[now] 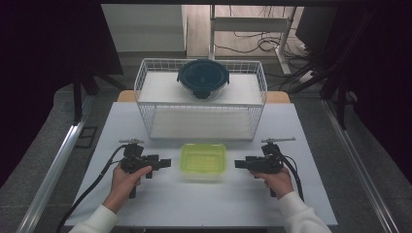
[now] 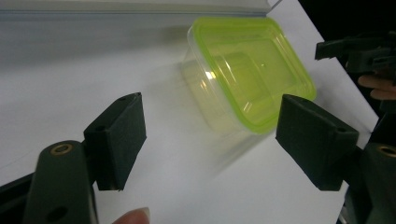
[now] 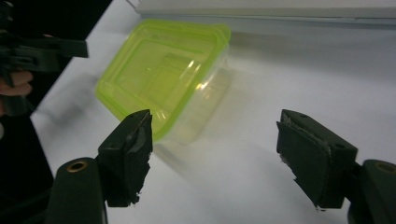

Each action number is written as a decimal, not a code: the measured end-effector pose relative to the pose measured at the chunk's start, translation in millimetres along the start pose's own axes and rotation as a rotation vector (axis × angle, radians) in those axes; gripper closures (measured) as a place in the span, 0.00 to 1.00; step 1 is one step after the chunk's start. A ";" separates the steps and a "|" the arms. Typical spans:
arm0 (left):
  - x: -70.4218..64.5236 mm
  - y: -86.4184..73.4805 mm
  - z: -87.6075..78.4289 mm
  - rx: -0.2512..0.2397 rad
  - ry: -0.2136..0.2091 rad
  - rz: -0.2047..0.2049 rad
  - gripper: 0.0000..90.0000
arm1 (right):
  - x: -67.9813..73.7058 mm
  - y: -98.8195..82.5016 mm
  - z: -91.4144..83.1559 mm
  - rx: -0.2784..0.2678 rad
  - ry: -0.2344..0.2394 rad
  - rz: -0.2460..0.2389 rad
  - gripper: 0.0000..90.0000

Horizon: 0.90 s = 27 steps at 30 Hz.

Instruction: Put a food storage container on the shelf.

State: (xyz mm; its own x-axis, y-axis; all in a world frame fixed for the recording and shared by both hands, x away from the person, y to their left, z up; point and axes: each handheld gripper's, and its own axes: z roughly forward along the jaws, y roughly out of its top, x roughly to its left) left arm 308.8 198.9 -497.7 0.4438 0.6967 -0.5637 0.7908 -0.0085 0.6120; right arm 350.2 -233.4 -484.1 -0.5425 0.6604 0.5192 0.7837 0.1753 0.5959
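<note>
I take the green-lidded container (image 1: 203,161) as my landmark; it sits on the white desk (image 1: 160,204) just in front of the wire basket (image 1: 145,104), between my two hands.

To its left, my left gripper (image 1: 165,163) points at the container's left side, close but not touching. In the left gripper view its jaws stand wide apart with nothing between them, and the container (image 2: 250,70) lies ahead and off toward the right-hand pad, not centred in the gap.

Beyond the container, on the basket's upper shelf, rests a dark round lidded bowl (image 1: 203,77), well apart from my work.

To the container's right, my right gripper (image 1: 240,164) faces its right side, also near and clear of it. Its jaws are spread too, holding nothing; in the right gripper view the container (image 3: 163,79) sits ahead and toward the left-hand pad.

My worries from here, as I judge them: neither gripper is lined up, so closing in could catch a corner and skid the light plastic box across the smooth desk. If one side arrives before the other, it could shove the box toward the basket's wire front. The clear walls look thin, so a hard squeeze might flex them and pop the lid.
</note>
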 end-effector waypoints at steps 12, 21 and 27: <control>6.2 16.3 26.2 0.057 -0.102 -0.026 0.27 | 4.2 13.7 24.8 0.029 0.070 0.042 0.39; 18.2 19.9 42.9 0.090 -0.140 -0.076 0.31 | -0.8 17.2 39.0 0.037 0.076 0.079 0.44; 23.3 21.8 51.3 0.098 -0.181 -0.100 0.35 | -2.6 15.5 46.6 0.049 0.081 0.097 0.47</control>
State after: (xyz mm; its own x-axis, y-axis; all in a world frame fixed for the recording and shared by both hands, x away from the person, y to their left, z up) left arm 358.0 178.1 -526.0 0.4229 0.5575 -0.7144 0.8678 -0.0222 0.4964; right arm 377.9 -198.4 -504.7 -0.4846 0.6153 0.6217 0.8463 0.1503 0.5110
